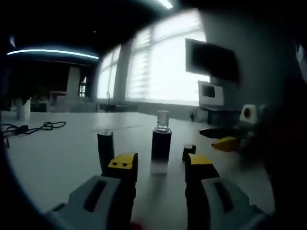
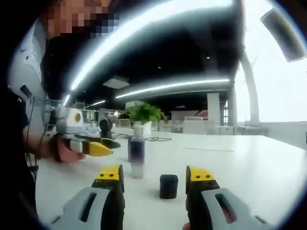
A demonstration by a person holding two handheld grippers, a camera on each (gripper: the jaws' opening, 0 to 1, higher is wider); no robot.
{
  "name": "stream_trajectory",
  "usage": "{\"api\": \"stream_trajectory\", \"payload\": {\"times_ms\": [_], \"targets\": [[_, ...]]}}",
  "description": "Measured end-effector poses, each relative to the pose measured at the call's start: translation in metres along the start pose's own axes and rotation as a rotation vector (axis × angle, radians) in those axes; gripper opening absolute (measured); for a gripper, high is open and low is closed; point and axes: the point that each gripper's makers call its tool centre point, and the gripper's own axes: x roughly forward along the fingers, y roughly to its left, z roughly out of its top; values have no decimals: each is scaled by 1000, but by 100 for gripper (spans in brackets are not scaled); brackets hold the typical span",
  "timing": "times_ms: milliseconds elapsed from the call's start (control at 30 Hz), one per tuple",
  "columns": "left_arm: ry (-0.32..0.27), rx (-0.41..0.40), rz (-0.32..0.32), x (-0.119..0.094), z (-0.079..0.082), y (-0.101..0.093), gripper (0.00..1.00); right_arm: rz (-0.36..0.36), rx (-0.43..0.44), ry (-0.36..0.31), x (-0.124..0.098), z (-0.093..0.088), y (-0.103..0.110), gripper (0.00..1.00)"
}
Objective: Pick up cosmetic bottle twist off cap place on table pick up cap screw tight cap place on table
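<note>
Bottle (image 1: 161,143) standing upright on the white table (image 1: 57,153), well in from every edge, uncapped, bare threaded neck showing at the top. Dark middle, clear base, likely glass or hard plastic: probably light, stiff, smooth and slippery, top-heavy enough to tip if nudged at the neck. Best gripped across the dark middle, jaws squarely on either side, not on the narrow neck.

Cap (image 2: 169,186), small, black and cylindrical, sitting on the table apart from the bottle (image 2: 136,155), nearer the right gripper. Probably very light and rigid, prone to skidding or rolling if pinched off-centre; best taken across its round side, low down.

Left gripper (image 1: 157,163) spread wide, holding nothing, jaws framing the bottle from just short of it, cap (image 1: 105,148) standing beside the left jaw. Right gripper (image 2: 153,177) likewise spread and unloaded, cap lying between and just beyond its jaw tips. Left gripper (image 2: 93,146) coming into the right gripper view from the left, held in a person's hand (image 2: 64,153); right gripper (image 1: 225,141) showing at the right of the left gripper view.

Table matte, white, smooth, offering little friction under the bottle. Black cable (image 1: 33,128) lying toward the far left edge. Large bright windows, a dark wall screen (image 1: 211,60), ceiling light strips and a potted plant (image 2: 144,114) beyond the far edge.
</note>
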Motion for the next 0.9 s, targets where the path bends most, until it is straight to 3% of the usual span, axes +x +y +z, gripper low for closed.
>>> {"api": "stream_trajectory", "payload": {"times_ms": [400,900], "targets": [[15,25,-33,22,-3,-12,31,0,-10,-17,-2,3,0,45],[19,23,-29,52,-2,-11,26,-1,-20,-23,-2,4,0,45]]}}
